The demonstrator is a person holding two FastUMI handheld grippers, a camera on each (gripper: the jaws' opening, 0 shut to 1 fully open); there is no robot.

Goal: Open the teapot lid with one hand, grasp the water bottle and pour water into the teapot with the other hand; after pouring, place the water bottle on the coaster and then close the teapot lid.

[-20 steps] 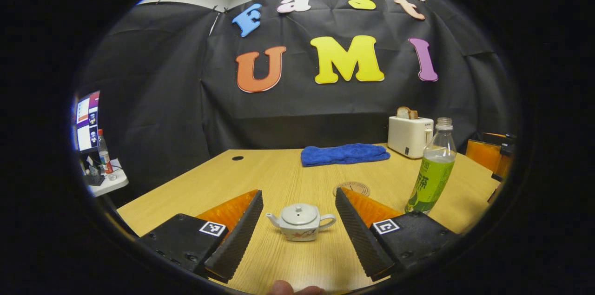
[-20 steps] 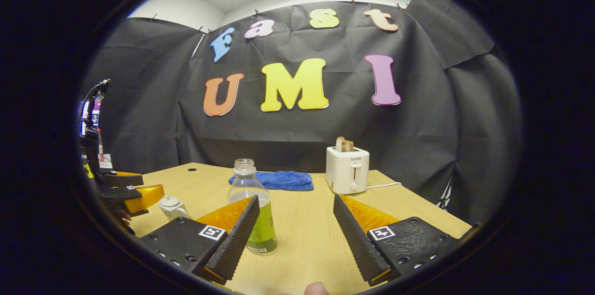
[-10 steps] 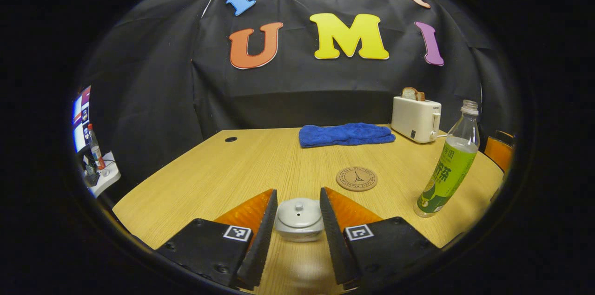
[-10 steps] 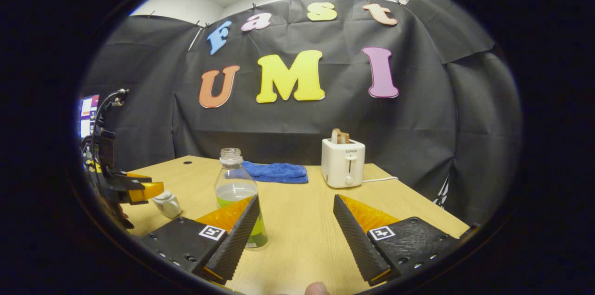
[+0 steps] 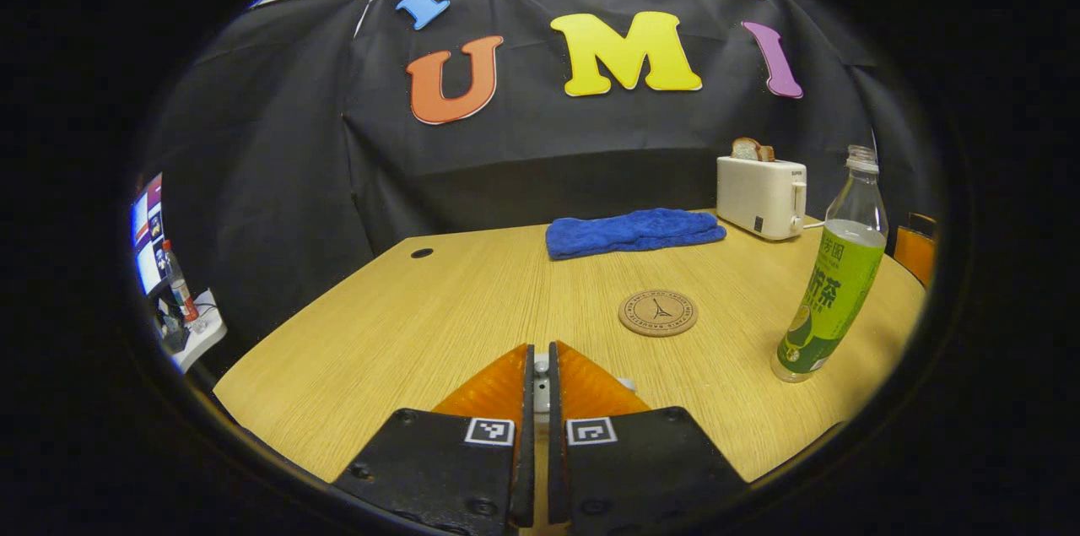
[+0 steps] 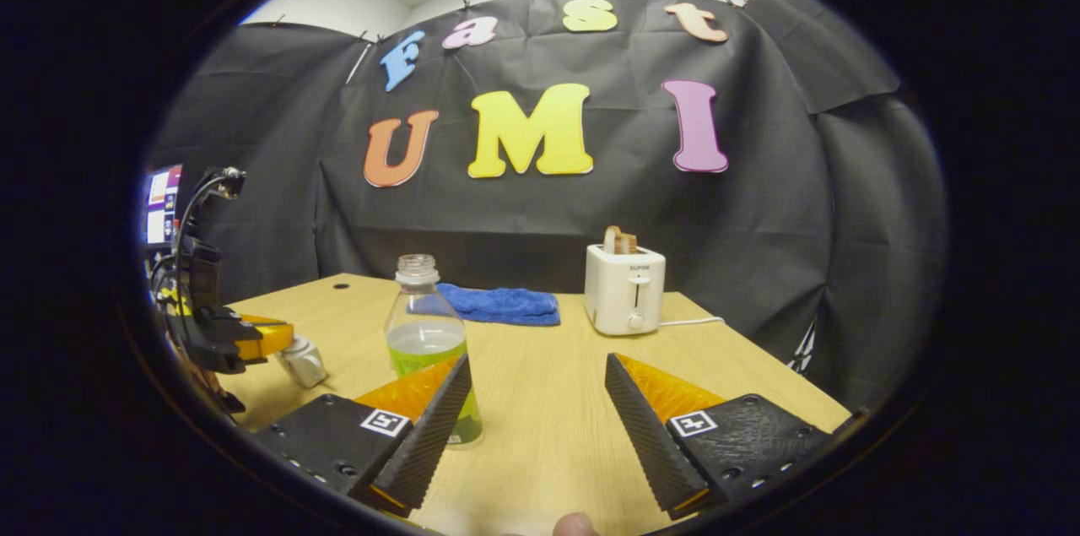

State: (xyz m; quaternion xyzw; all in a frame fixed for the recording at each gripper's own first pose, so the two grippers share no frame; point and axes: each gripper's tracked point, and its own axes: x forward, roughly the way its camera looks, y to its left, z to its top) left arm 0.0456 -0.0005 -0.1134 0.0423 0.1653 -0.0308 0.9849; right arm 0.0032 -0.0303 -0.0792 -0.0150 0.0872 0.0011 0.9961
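Since the earlier frames the left gripper has dropped over the teapot and drawn its fingers together from wide apart to a narrow slit; a sliver of white, most likely the lid knob, shows in that slit. Whether both fingers really press on it I cannot tell. From the right gripper view the left gripper sits at the far left over the teapot, which stands on the table.

The right gripper is wide open and holds nothing. The bottle, uncapped and part full, stands just beyond its left finger, not yet between the two. The coaster lies bare, mid-table, left of the bottle.

Risks, as I judge them:
- A small, smooth knob could slip from a shallow pinch, and the lid would drop back or chip.
- Lifting off-centre could drag or tip the whole pot.
- The right gripper must shift left; if a finger nudges the open bottle first, it may topple and spill.
- A grip high on the bottle would let it swing while pouring.
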